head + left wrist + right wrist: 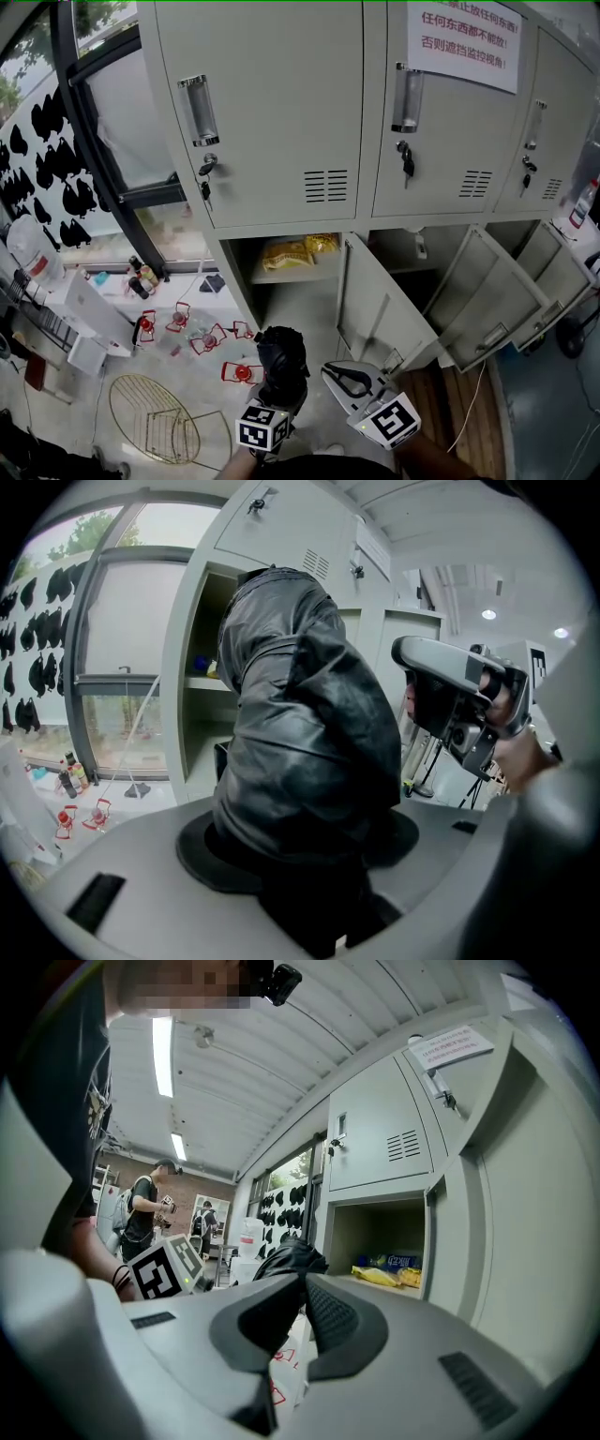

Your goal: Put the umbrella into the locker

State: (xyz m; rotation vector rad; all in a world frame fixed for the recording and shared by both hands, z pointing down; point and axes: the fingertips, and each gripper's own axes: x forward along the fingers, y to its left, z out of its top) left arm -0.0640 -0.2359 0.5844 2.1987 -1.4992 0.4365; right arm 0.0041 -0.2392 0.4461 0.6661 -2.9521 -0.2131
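A folded black umbrella [281, 359] stands up from my left gripper [277, 392], which is shut on its lower end. It fills the left gripper view as a crumpled black bundle [300, 714] between the grey jaws. In front of it the lower left locker [281, 305] is open, its door [375, 309] swung out to the right, and yellow snack bags [300, 251] lie on its shelf. My right gripper [345, 377] hangs just right of the umbrella, its pads [328, 1316] meeting at the tips with nothing between them. Beyond its tips, the right gripper view shows the umbrella [291, 1258] and the open compartment [375, 1232].
Upper lockers [281, 112] are closed, with keys [205, 176] in the locks. More lower doors [487, 300] stand open at the right. Red clamps [206, 339] and a wire rack [155, 417] lie on the floor at the left. People [145, 1208] stand far behind.
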